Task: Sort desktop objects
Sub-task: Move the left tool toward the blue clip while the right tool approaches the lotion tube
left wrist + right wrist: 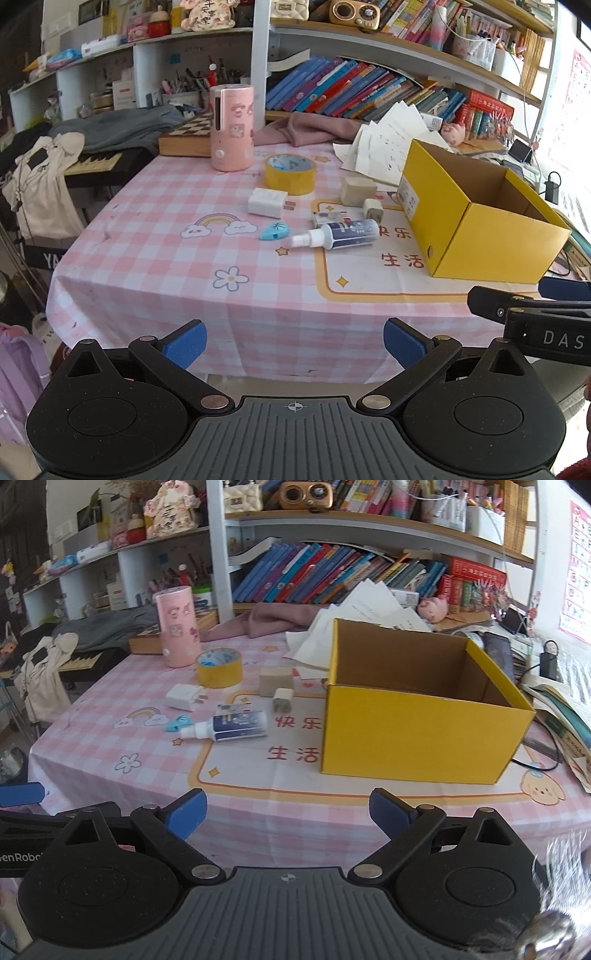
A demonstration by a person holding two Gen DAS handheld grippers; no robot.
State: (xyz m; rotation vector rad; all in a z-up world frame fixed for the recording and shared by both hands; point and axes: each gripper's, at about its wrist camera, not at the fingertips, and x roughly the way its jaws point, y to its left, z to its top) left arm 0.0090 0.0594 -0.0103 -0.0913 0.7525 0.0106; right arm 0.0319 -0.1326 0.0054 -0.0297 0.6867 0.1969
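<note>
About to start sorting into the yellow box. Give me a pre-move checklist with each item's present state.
1. Left gripper open and empty: ok.
2. Right gripper open and empty: ok; nothing lies between its pads.
3. Yellow box upright, top open: ok. The part of its inside that shows looks empty; its floor is hidden.
4. Spray bottle free to grasp: ok; it lies on its side, apart from the box.
5. Small items not stacked: ok; white charger, tape roll and blue piece lie apart. A small carton behind the bottle sits close to it.
6. Grippers clear of each other: cannot tell; they are close side by side.
</note>
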